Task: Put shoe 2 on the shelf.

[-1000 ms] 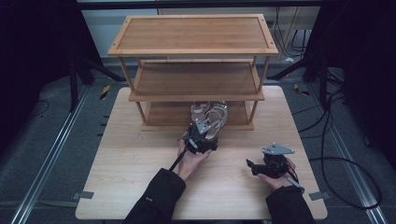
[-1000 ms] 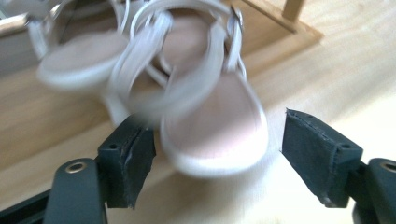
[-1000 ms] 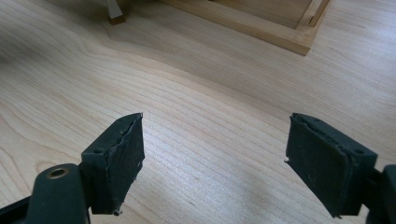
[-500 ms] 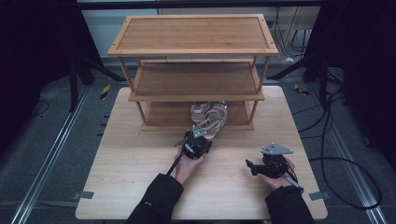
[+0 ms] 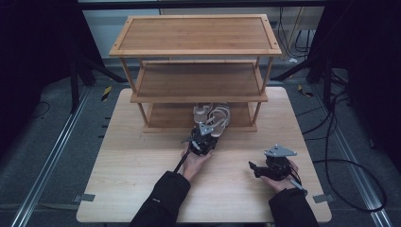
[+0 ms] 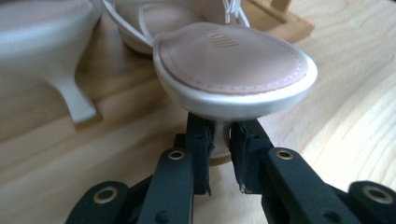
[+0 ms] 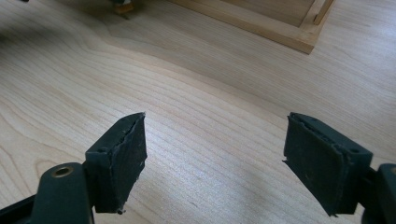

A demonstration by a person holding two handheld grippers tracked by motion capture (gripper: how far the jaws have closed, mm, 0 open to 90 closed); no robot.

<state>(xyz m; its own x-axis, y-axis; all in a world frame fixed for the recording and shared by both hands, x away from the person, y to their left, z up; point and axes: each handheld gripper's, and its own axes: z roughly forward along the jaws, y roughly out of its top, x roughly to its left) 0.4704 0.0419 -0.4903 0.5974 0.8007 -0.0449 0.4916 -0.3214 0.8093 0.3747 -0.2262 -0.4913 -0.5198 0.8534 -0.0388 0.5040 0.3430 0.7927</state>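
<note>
Now that my left gripper's (image 6: 218, 158) jaws have just closed on the heel of the near sandal (image 6: 233, 65), I can lift it, my right gripper (image 7: 215, 158) idling wide over the bench (image 7: 196, 102).

Lab recording bay, wooden table (image 5: 142, 189) on rail frame (image 5: 52, 161), dark curtains, trailing cables (image 5: 350, 161)

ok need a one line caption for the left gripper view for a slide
Left gripper closed on the thin heel of a pale sandal, its twin beside it.
</note>
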